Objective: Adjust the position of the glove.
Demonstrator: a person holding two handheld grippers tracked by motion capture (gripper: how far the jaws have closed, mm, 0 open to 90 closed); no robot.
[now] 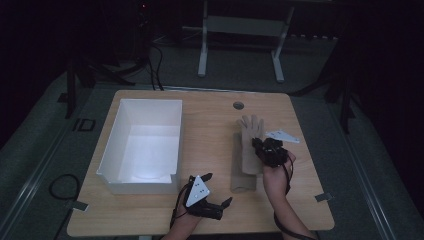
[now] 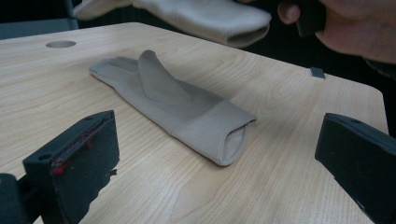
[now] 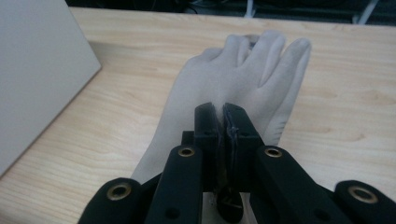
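A wooden desk (image 1: 210, 150) sits in a dim room. A white box (image 1: 142, 145), open at the top, stands on its left half. Near the far edge is a round grommet hole (image 1: 238, 105).

Two beige gloves are right of the box. One glove (image 2: 173, 105) lies flat on the desk, its cuff opening toward the near edge and its thumb folded up over the palm. In the left gripper view the second glove (image 2: 201, 16) is held up in the air above and beyond the first one, its open cuff hanging free.

The right gripper (image 1: 266, 150) is over the gloves, held by the right hand (image 1: 277, 167). In the right gripper view its jaws are pressed together on the fabric of the second glove around the back of the palm, with a thin fold of cloth pinched between the pads; the glove's fingers point away from the camera toward the far edge. A grey three-cornered plate (image 1: 282, 136) sticks out beside this gripper.

The left gripper (image 1: 220, 192) is low over the near edge, between the box's near right corner and the lying glove's cuff, pointing right. Its jaws stand wide apart and hold nothing; in its own view the lying glove sits between them, farther off, apart from both.

No brand, label or writing on the gloves, box or grippers can be read. On the floor left of the desk are pale marks that look like letters, too dim to read with certainty.
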